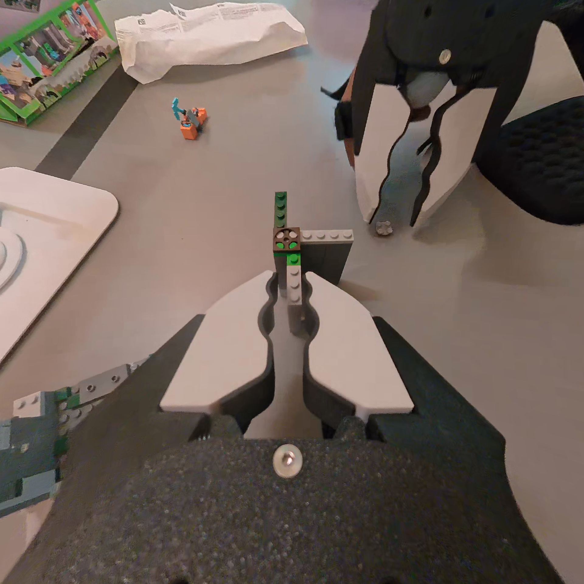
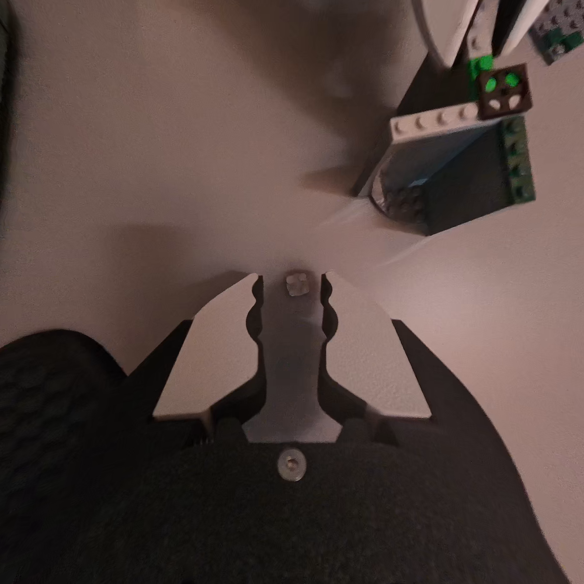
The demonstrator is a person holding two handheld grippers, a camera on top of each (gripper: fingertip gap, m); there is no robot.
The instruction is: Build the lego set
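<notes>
A lego build (image 1: 316,252) stands on the grey table: dark grey walls in a cross, a brown square piece (image 1: 286,239) on top, a green strip and light grey strips along the wall tops. My left gripper (image 1: 289,279) is shut on its near wall, which has a light grey strip on top. My right gripper (image 2: 292,278) is open and low over the table. A small light grey studded piece (image 2: 296,285) lies between its fingertips, touching neither. The left wrist view also shows the right gripper (image 1: 395,221) and that piece (image 1: 384,227), right of the build (image 2: 458,164).
A white tray (image 1: 79,215) lies at the left and a second grey-green lego assembly (image 1: 34,442) at the lower left. An orange figure with a blue tool (image 1: 191,120), crumpled white paper (image 1: 205,38) and the lego box (image 1: 47,63) lie farther off. A black mesh object (image 1: 543,164) is at the right. Spacing between my two grippers at the tips: around 12 cm.
</notes>
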